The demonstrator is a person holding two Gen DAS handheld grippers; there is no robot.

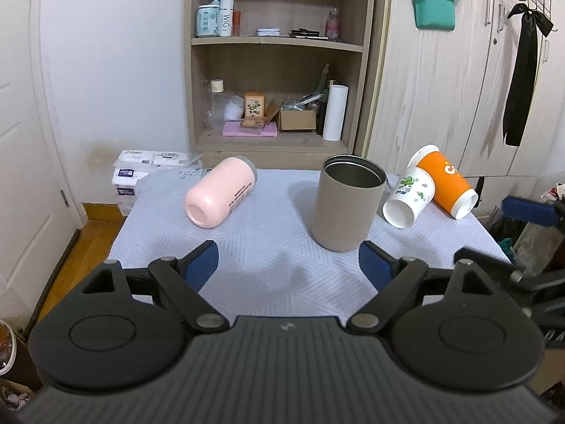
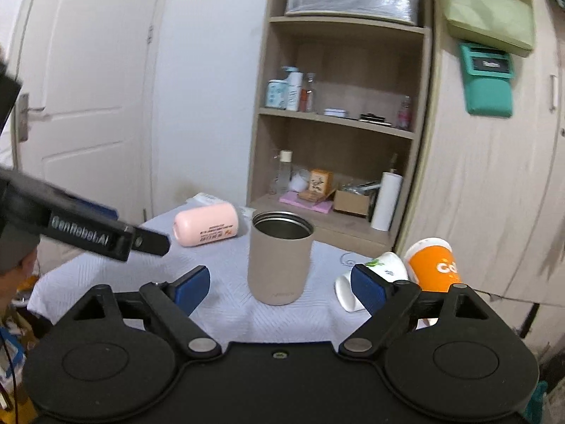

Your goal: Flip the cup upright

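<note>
Beyond the left gripper point(image 1: 287, 265), pink cup point(image 1: 220, 192)

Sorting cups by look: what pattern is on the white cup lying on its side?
Green leafy print on the white cup, clearest in the left wrist view.

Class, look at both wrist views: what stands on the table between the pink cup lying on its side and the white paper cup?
The taupe steel-lined cup, upright with its mouth open, stands between the pink cup and the white paper cup; both views show it.

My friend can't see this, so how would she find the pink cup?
Look at the table with the pale blue quilted cloth. Left of the upright grey-brown metal-lined cup lies the smooth pink cylindrical cup. It is the only pink one, on its side, alone.
</note>
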